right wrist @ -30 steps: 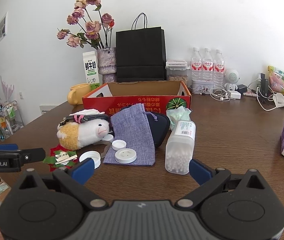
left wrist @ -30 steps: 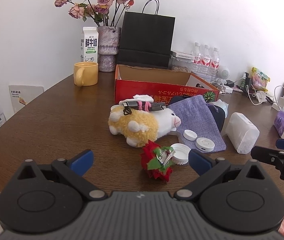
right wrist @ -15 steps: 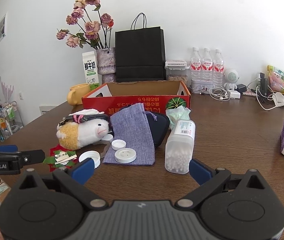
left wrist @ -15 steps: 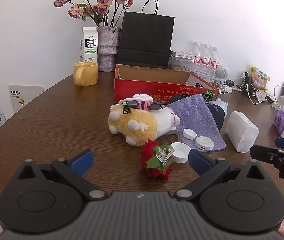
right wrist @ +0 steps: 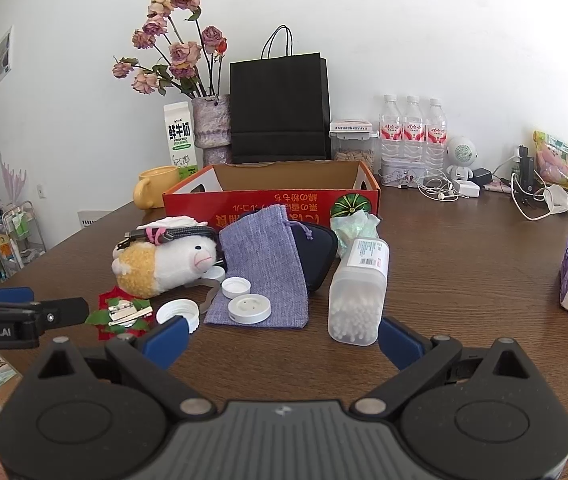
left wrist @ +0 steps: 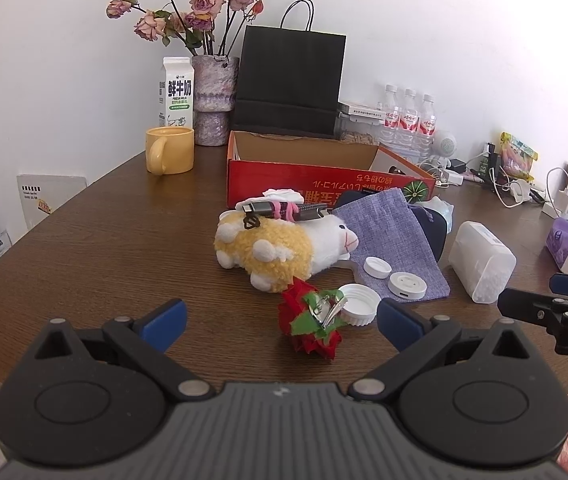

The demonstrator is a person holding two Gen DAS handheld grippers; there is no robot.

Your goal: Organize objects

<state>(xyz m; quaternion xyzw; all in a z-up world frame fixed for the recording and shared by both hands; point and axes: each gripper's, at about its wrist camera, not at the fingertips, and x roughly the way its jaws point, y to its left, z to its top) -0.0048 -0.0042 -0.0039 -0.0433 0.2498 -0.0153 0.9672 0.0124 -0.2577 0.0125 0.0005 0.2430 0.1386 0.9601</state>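
Both grippers hover low over the tabletop (left wrist: 84, 248), jaws wide and holding nothing. Ahead of the left gripper (left wrist: 280, 316), between its jaws, lies a red flower clip (left wrist: 310, 322) touching a white cap (left wrist: 358, 304); the plush (left wrist: 280, 250) sits beyond. Ahead of the right gripper (right wrist: 282, 334), toward its right jaw, lies the swab jar (right wrist: 358, 292); the pouch (right wrist: 262, 268) and red box (right wrist: 272, 200) lie farther ahead.

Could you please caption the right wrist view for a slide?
Open right gripper faces a cotton swab jar, purple pouch and plush sheep before a red box.
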